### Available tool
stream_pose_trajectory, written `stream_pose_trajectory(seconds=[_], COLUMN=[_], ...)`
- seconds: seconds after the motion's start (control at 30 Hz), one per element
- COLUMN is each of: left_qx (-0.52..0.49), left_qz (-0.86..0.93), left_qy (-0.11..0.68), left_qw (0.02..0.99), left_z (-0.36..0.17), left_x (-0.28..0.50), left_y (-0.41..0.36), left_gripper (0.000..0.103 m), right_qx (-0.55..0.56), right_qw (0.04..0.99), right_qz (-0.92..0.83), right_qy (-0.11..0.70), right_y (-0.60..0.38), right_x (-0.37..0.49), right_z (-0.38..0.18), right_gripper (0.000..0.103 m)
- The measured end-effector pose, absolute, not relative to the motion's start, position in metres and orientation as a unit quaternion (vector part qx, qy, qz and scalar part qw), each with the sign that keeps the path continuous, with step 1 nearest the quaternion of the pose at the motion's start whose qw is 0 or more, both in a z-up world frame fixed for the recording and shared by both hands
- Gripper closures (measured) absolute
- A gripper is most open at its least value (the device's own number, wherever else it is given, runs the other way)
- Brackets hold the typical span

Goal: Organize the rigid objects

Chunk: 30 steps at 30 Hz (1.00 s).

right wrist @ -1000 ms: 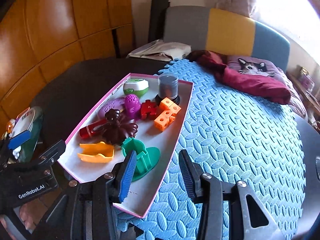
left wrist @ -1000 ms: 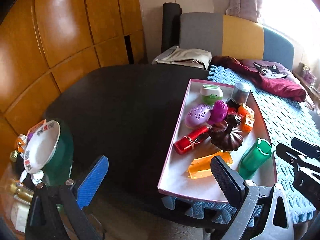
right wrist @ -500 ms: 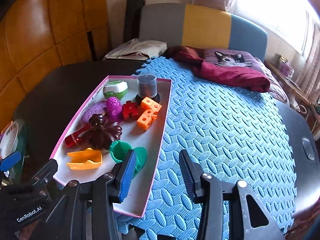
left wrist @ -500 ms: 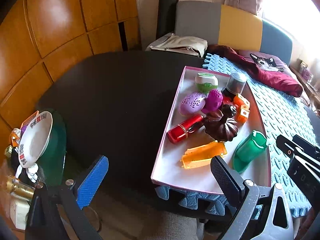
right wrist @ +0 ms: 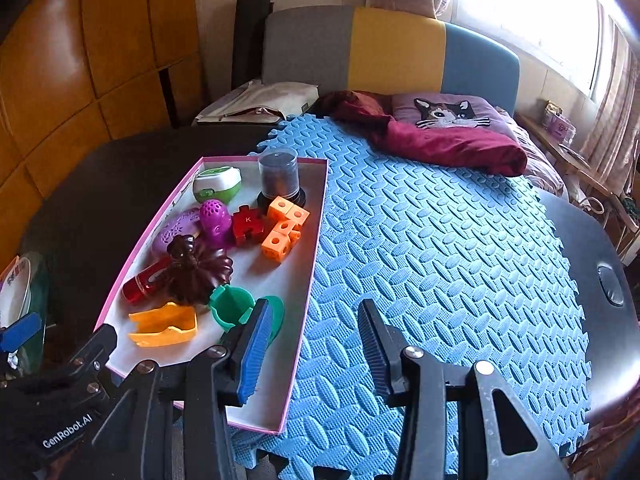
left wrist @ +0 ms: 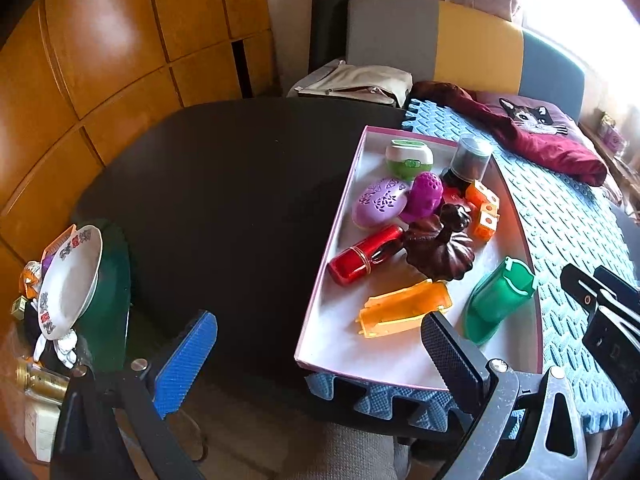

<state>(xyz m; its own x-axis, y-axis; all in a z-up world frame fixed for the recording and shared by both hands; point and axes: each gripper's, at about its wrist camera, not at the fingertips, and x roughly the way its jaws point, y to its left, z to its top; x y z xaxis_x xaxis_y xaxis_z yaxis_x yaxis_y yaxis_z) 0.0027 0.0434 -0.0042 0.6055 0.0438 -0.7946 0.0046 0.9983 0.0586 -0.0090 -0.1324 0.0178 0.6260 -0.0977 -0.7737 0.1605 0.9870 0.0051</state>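
The right gripper point(right wrist: 312, 344), jaws apart and empty, hangs nearest the green cup point(right wrist: 234, 310), just ahead of its left finger in the pink-rimmed tray point(right wrist: 308, 264). The left gripper point(left wrist: 320, 356), jaws wide and empty, sits left of it; the orange piece point(left wrist: 404, 308) beside it probably lies crosswise.

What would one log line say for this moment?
left gripper: open, empty | right gripper: open, empty | tray: toys inside, on foam mat | nothing picked yet

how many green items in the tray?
2. A green cup lies on its side at the tray's near end; a green-and-white case sits at the far end. Others may be hidden.
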Motion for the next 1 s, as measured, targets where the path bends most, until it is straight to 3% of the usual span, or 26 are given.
stream_pose_trajectory(seconds=[1.0], left_qx=[0.048], left_qz=[-0.05], left_qy=[0.442], left_qw=[0.894], left_z=[0.001], left_x=[0.001], left_y=[0.015], left_gripper=[0.0], right_qx=[0.055], right_qw=[0.898], right_qz=[-0.091], right_qy=[0.427], right_y=[-0.15], right_x=[-0.003], right_z=[0.014], right_gripper=[0.058])
